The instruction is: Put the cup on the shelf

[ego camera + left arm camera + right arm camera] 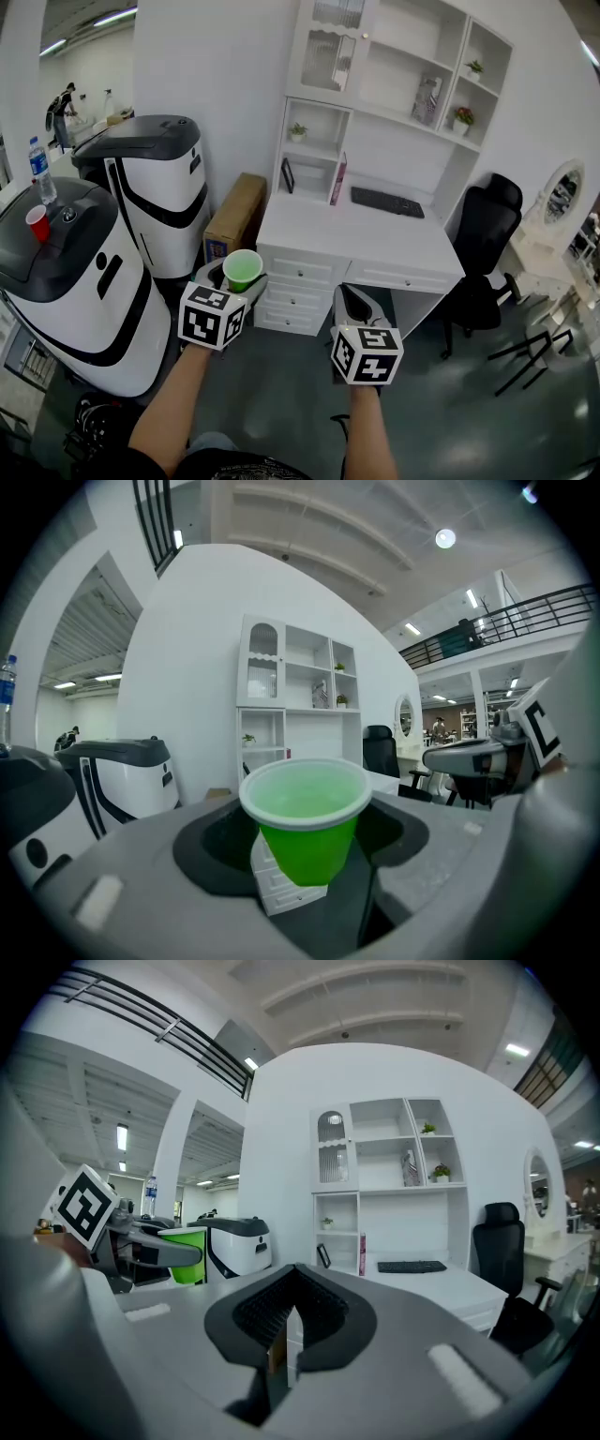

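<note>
White shelf unit point(398, 155) stands well ahead; left gripper point(234, 281) pinches the upright green plastic cup point(307, 832), right gripper point(283, 1316) pressed together, empty. Advised: hold the cup level and approach a vacant shelf squarely.

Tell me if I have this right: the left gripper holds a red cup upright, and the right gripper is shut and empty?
Not quite. The cup in the left gripper is green, not red; the left gripper view shows it. The rest stands: it sits upright between the jaws, and the right gripper is shut with nothing in it.
</note>
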Demonstrator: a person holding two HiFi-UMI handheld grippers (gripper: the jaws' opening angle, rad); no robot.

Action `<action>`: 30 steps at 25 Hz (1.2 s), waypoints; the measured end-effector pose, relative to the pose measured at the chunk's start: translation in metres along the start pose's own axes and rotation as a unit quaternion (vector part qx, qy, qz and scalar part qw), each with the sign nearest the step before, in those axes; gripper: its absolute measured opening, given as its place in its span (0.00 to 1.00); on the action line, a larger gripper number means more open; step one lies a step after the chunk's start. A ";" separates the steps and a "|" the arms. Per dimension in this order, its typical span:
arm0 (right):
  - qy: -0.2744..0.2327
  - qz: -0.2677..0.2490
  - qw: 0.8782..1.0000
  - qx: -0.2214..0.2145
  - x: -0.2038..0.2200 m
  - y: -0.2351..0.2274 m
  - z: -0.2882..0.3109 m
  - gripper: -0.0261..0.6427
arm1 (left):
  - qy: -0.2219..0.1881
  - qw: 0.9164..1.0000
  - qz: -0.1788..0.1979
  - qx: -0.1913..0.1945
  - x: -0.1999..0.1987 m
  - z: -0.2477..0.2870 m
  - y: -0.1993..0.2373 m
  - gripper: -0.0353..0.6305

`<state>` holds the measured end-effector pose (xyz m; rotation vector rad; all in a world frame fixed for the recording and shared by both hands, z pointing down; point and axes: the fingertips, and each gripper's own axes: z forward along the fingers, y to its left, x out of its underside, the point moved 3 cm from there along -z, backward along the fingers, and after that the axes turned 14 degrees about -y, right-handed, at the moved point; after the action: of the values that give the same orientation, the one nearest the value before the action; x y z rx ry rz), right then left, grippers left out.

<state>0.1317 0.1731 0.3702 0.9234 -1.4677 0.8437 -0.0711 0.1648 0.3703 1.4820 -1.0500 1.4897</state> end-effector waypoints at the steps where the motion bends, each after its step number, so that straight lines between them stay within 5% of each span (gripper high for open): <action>1: 0.000 -0.001 1.000 -0.002 0.000 -0.002 0.001 0.08 | 0.001 1.000 -0.001 -0.002 0.001 0.001 0.000 0.51; 15: 0.016 -0.004 1.000 0.010 0.018 -0.036 0.051 0.08 | 0.000 1.000 -0.003 0.003 0.006 0.067 0.023 0.51; 30: 0.029 -0.026 0.999 0.029 0.009 -0.053 0.216 0.08 | -0.012 0.999 -0.009 0.034 -0.011 0.202 0.127 0.51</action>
<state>0.0866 -0.0446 0.3590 0.9685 -1.3702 0.8714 -0.1163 -0.0691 0.3520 1.5558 -1.0069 1.5111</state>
